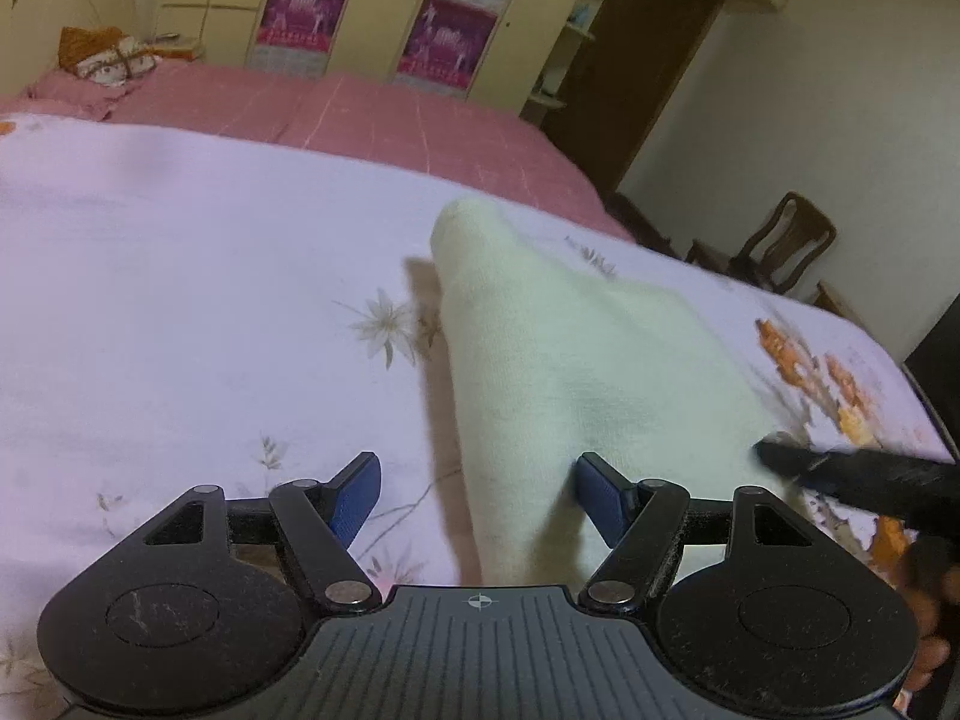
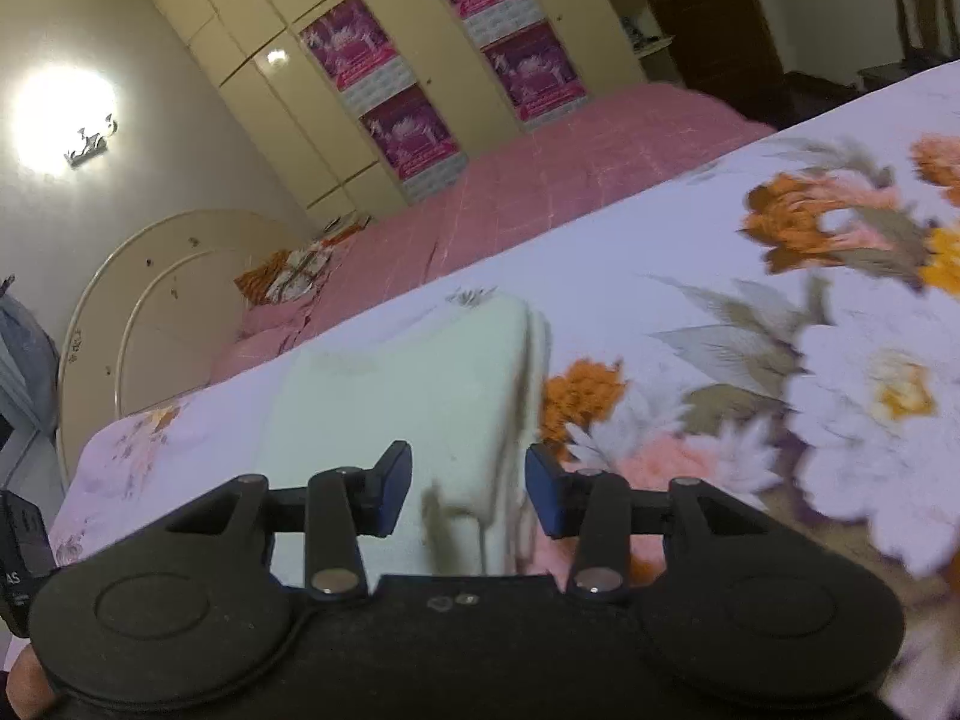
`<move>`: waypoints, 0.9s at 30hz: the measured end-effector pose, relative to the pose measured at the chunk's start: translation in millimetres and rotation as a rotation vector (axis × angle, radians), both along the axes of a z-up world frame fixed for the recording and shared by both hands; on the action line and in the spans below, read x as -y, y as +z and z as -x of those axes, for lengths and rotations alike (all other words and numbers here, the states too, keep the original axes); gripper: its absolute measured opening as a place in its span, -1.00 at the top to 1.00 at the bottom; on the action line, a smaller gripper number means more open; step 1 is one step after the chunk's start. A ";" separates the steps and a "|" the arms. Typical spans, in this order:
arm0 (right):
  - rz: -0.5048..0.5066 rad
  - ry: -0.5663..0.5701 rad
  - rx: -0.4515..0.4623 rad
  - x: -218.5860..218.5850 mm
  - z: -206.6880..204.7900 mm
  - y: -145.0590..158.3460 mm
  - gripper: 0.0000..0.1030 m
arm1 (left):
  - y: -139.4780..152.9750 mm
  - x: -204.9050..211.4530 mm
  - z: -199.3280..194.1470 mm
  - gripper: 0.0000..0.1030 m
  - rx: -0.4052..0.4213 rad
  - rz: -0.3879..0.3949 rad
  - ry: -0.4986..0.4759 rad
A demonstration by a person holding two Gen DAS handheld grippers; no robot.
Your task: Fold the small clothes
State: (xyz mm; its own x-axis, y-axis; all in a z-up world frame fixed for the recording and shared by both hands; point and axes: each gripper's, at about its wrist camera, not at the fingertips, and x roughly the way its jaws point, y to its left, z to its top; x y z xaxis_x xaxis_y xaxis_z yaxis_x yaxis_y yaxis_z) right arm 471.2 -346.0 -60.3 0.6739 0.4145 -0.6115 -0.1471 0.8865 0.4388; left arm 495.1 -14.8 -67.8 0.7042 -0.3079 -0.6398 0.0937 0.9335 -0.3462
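A small cream-white garment (image 1: 576, 360) lies on the floral bedsheet (image 1: 180, 276), running from near my left gripper out toward the far right. My left gripper (image 1: 477, 498) is open, its blue-padded fingers set either side of the garment's near left edge. The right gripper shows as a dark blurred shape (image 1: 864, 480) at the right edge of the left wrist view. In the right wrist view the garment (image 2: 414, 384) lies folded with a thick edge on its right. My right gripper (image 2: 468, 495) is open with that near edge between its fingers.
The bed carries a pink quilt (image 1: 372, 120) behind the sheet, with a folded orange and white bundle (image 1: 105, 57) by the headboard. A cream wardrobe with purple posters (image 1: 312, 6) stands behind. Wooden chairs (image 1: 780, 246) stand past the bed's right side.
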 end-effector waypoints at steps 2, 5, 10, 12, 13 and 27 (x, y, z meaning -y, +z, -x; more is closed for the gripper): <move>0.023 0.008 -0.047 -1.7 -11.4 -18.3 0.43 | -0.6 1.4 0.6 -0.46 0.002 -0.021 0.003; 0.007 -0.030 -0.057 8.2 -15.6 -22.0 0.34 | 0.4 3.9 0.1 -0.50 -0.001 -0.038 0.001; -0.060 -0.049 -0.036 16.2 -2.3 -9.8 0.04 | 14.6 3.4 8.5 -0.50 0.001 -0.026 -0.017; -0.118 -0.033 -0.036 20.5 0.3 -9.6 -0.26 | 13.6 3.3 8.2 -0.50 -0.022 0.025 -0.040; -0.151 -0.020 -0.055 24.3 -1.2 -11.2 -0.26 | 12.4 3.7 7.3 -0.50 -0.034 0.054 -0.055; -0.140 0.164 -0.116 11.9 -32.3 -25.2 -0.29 | -4.7 22.4 -13.9 -0.49 -0.114 0.106 -0.107</move>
